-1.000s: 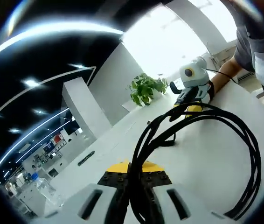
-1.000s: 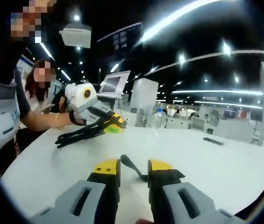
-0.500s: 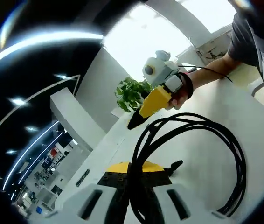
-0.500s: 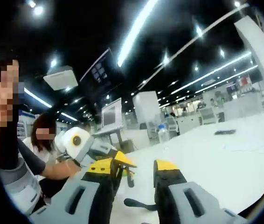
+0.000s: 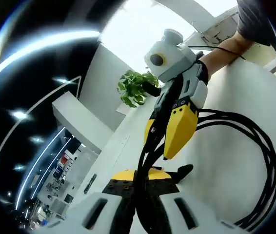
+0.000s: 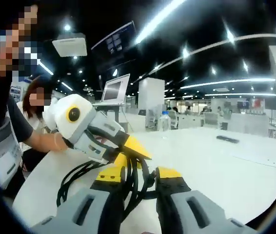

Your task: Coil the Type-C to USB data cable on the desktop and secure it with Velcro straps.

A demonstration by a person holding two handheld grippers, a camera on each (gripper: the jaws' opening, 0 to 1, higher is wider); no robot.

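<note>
Black coiled cable [image 5: 255, 161] loops toward 3 o'clock over our white desktop [image 5: 216, 161]; our left gripper [image 5: 143, 204] clamps it, and our right gripper [image 6: 140, 187] straddles its strands, jaws narrow.

The coiled cable [image 5: 255, 161] lies on the desk [image 5: 226, 146], between both grippers; a plant [image 5: 134, 88] stands at its far edge.

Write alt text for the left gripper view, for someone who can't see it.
A coil of black cable is pinched between the left gripper jaws at the bottom, its loops spreading over a white desktop. The right gripper, yellow-tipped and held by a person's hand, reaches down around the cable strands. A green potted plant stands behind.
</note>
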